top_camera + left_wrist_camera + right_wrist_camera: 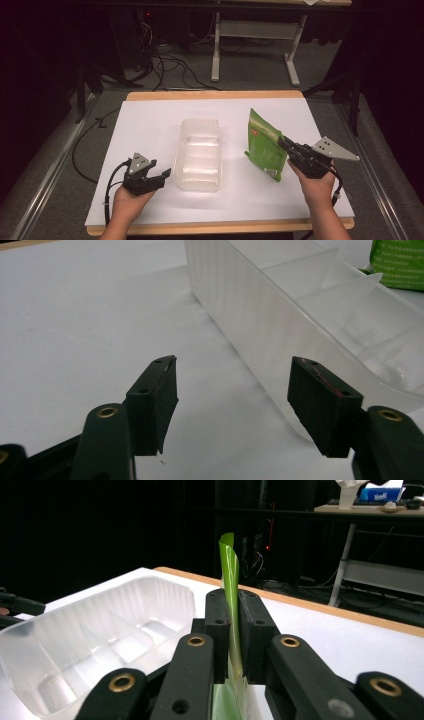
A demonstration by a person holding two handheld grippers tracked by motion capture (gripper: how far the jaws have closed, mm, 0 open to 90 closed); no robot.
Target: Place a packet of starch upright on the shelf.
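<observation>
Right gripper (284,143) clamped on green pouch (263,145) (edge upright); left gripper (162,176) agape, empty.

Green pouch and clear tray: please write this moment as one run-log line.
right gripper: shut on green pouch | left gripper: open, beside clear tray | pouch outside tray

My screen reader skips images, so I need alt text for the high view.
On a white table, the right gripper pinches a green pouch by its edge, holding it upright beside a clear plastic tray. The left gripper rests open near the tray's other side.
</observation>
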